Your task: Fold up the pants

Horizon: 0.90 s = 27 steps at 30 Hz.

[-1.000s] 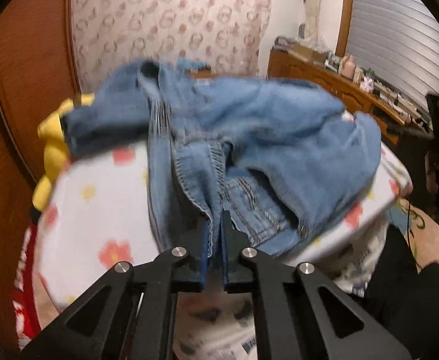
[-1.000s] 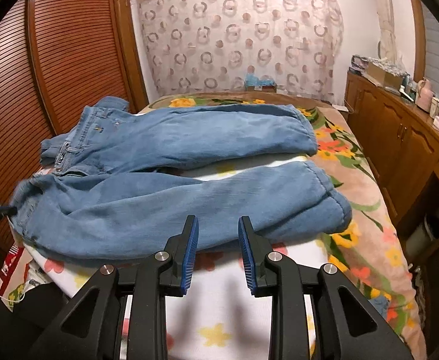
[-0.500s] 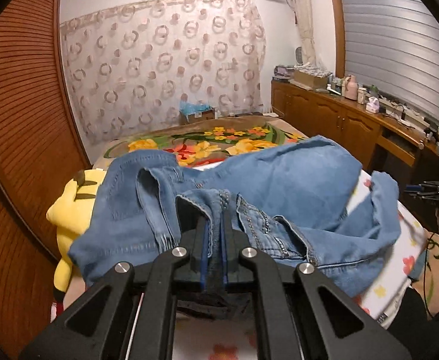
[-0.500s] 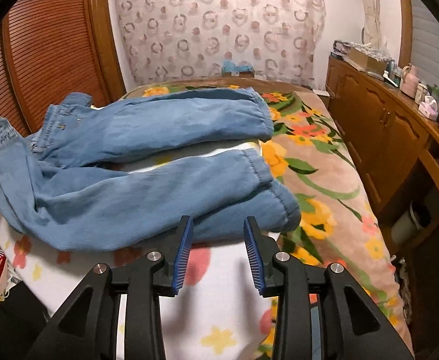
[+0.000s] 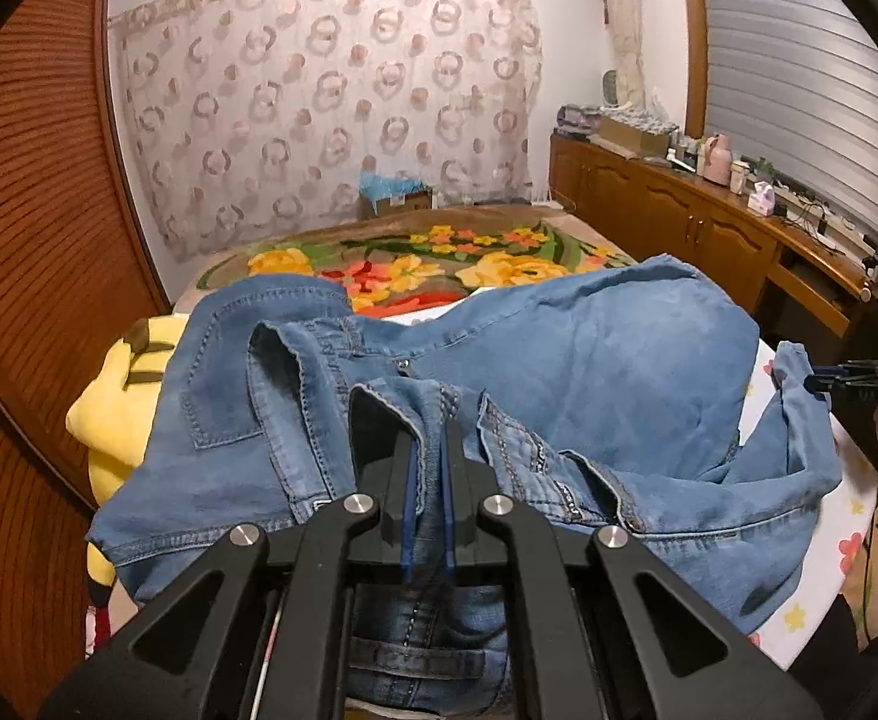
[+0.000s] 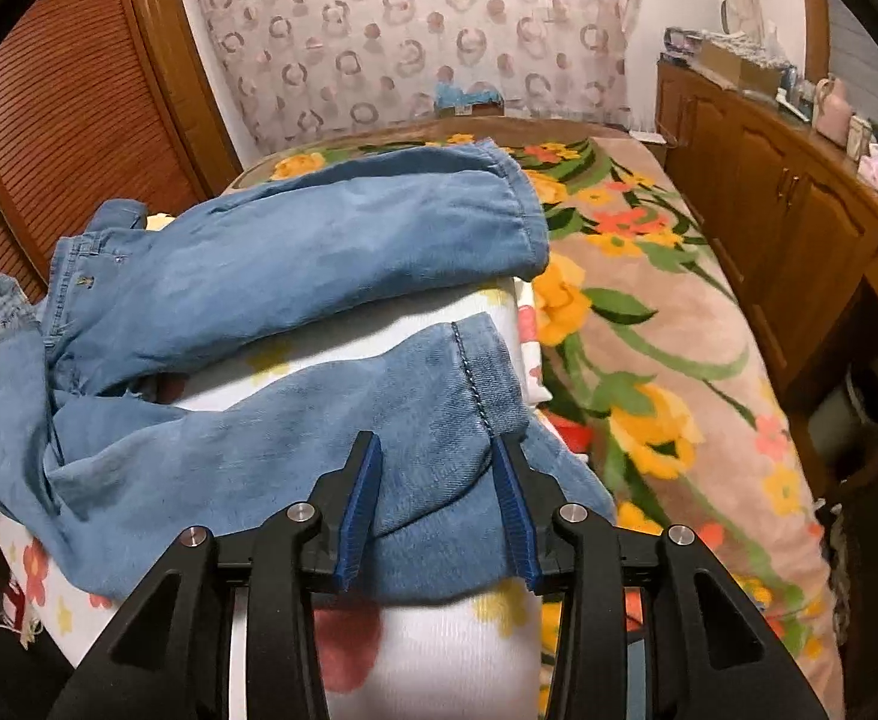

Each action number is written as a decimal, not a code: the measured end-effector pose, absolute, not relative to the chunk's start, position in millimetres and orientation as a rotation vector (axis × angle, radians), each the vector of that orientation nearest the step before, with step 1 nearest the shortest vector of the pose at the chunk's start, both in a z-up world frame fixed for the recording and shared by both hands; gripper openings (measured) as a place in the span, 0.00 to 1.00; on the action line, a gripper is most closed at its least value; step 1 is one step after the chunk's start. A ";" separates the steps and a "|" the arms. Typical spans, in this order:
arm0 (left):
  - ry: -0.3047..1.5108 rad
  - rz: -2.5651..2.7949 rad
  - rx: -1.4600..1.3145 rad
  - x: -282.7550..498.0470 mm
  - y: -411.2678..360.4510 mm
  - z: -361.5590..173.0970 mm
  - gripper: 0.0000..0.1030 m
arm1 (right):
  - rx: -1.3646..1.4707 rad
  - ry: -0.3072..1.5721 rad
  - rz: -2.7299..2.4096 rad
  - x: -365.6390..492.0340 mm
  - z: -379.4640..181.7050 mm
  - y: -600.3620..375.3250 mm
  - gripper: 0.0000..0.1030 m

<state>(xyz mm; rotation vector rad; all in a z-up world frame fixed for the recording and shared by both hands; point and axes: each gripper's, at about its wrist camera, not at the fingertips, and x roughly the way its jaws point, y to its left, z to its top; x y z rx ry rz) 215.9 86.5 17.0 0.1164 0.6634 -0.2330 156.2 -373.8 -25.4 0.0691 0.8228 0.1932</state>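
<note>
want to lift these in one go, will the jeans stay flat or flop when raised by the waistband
Probably flop: the jeans already bunch and fold where the left gripper pinches the waistband. The legs lie slack on the bed, so they would likely trail and hang. Denim looks fairly heavy for one pinch; the right gripper, open around a cuff, could help.

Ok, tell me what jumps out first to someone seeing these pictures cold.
The blue jeans dominate both views, sprawled over a white flowered cover at the near end of the bed. The left claw is clamped on the waistband, while the right claw has been closing around the near leg's hem, its pads not clearly pressing yet. Beyond the jeans lies a bright blanket with yellow and orange flowers.
</note>
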 end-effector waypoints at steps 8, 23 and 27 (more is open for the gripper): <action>0.584 -0.224 0.105 206.4 93.1 50.9 0.07 | 0.055 0.676 0.190 146.5 31.0 -397.2 0.02; 0.519 -0.149 0.069 274.5 119.0 81.7 0.07 | -0.063 0.451 0.098 167.2 131.4 -388.3 0.02; 0.542 -0.126 0.050 303.9 130.9 72.6 0.07 | -0.091 0.467 0.097 204.0 119.5 -371.9 0.02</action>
